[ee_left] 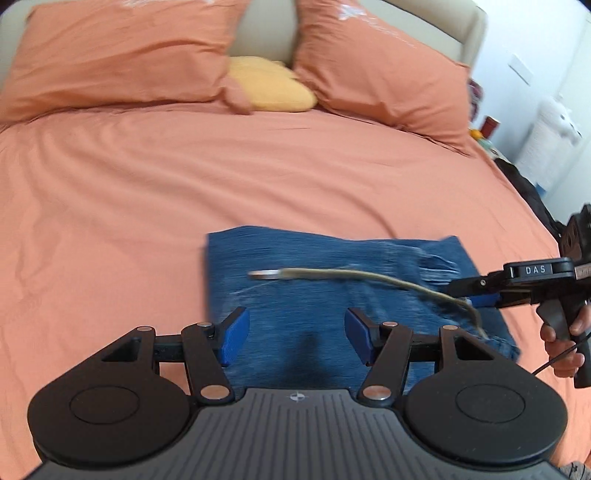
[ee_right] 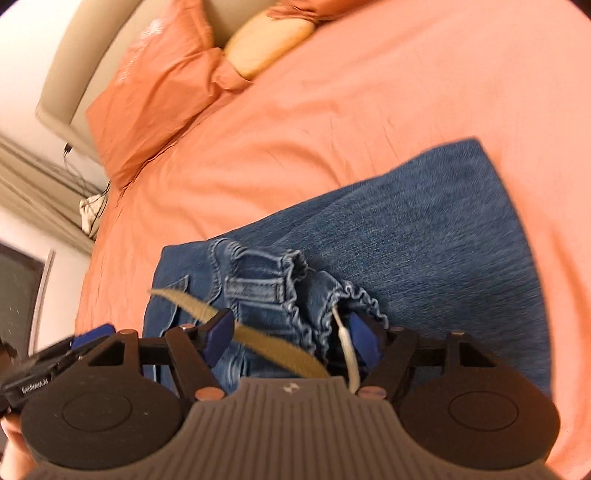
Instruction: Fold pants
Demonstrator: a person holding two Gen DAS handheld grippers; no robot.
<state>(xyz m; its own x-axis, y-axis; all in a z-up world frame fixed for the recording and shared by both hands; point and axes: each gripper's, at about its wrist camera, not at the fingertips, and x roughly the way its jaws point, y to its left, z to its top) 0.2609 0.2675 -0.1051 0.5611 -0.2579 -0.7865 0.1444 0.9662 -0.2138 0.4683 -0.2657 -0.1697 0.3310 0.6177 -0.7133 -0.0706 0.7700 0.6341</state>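
Note:
Blue denim pants lie folded on the orange bed; they also show in the right wrist view, with the gathered waistband nearest the right gripper. A tan belt arcs in the air over the denim and crosses between the right gripper's fingers. My left gripper is open and empty, low over the near edge of the pants. My right gripper is open over the waistband, with a white drawstring by its right finger. It shows at the right in the left wrist view.
Two orange pillows and a yellow cushion lie at the head of the bed against a beige headboard. The orange sheet spreads around the pants. Small items and a white object stand beside the bed at right.

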